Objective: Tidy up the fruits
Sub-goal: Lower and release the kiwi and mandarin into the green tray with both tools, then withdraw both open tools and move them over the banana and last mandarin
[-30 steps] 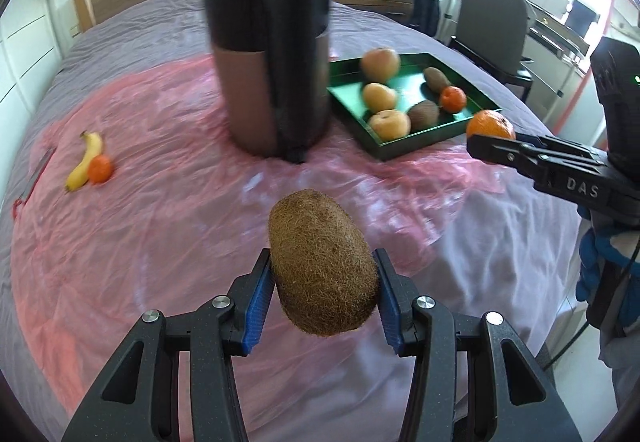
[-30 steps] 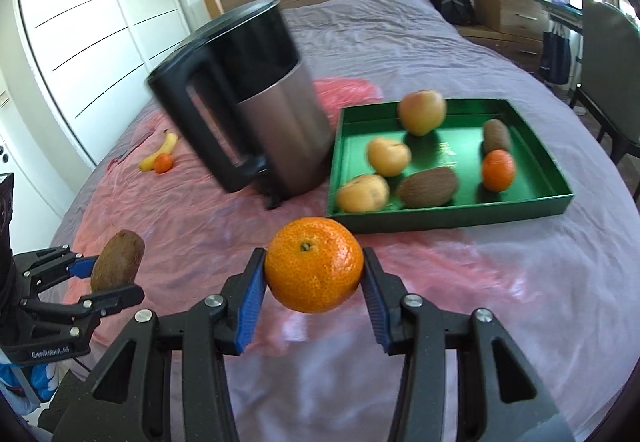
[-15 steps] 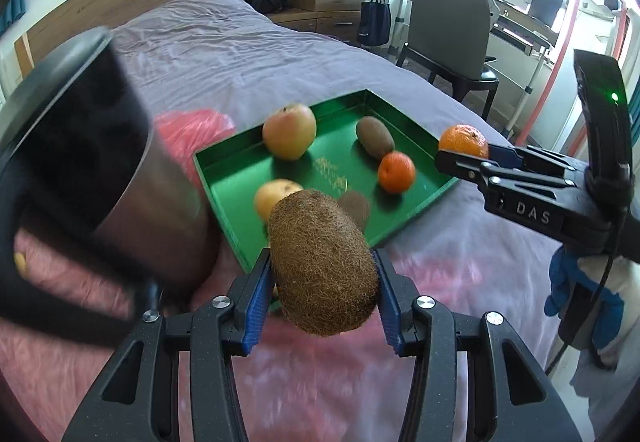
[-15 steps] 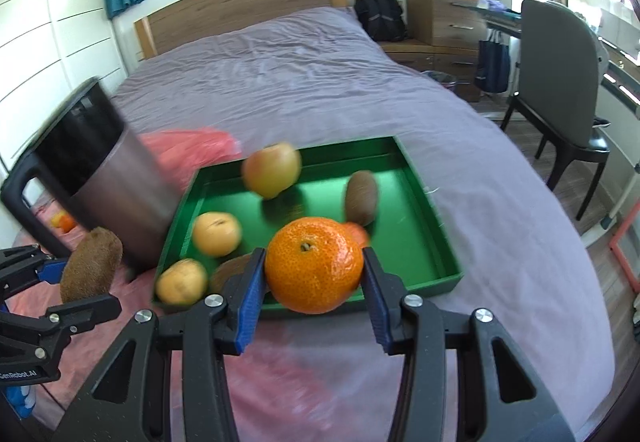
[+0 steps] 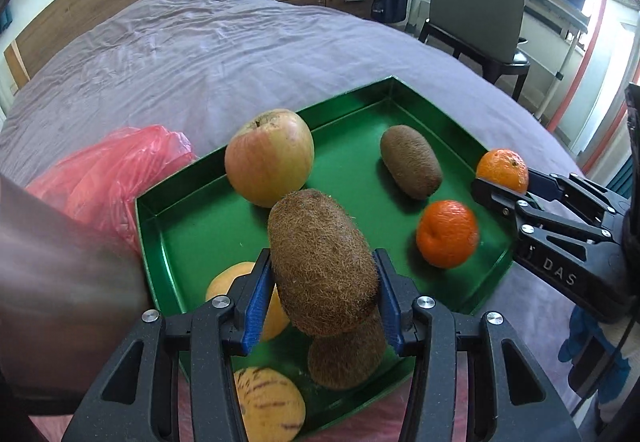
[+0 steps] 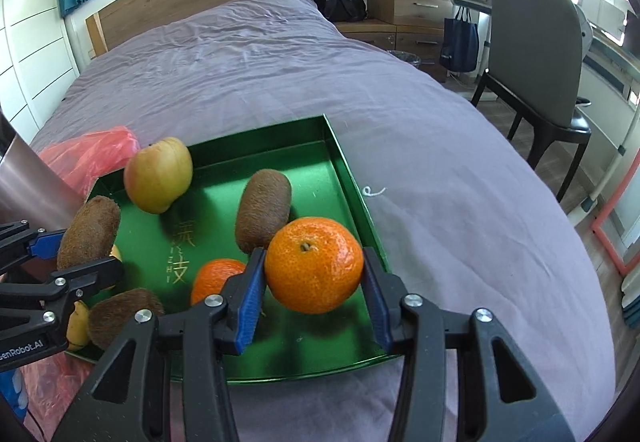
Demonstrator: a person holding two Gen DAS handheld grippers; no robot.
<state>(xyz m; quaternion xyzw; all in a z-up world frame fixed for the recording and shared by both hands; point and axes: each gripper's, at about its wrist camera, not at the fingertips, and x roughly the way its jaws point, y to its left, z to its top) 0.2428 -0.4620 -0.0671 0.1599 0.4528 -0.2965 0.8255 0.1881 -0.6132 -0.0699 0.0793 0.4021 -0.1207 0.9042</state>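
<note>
My left gripper (image 5: 320, 274) is shut on a brown kiwi (image 5: 322, 262) and holds it above the near left part of the green tray (image 5: 440, 109). My right gripper (image 6: 314, 274) is shut on an orange tangerine (image 6: 314, 266) above the tray's (image 6: 352, 181) near right part. In the tray lie an apple (image 5: 269, 157), a kiwi (image 5: 411, 161), a tangerine (image 5: 447, 234), another kiwi (image 5: 346, 360) and yellow fruits (image 5: 268, 406). The right gripper also shows in the left wrist view (image 5: 500, 181), and the left gripper in the right wrist view (image 6: 72, 246).
A steel kettle (image 5: 60, 274) stands close on the tray's left, on a red plastic sheet (image 5: 108, 169). The tray lies on a purple bed (image 6: 280, 73). A chair (image 6: 536, 53) and a desk stand to the right of the bed.
Both grippers have moved forward and right, from beside the kettle to over the tray, each still holding its fruit. The kettle has slid to the left edge of view.
</note>
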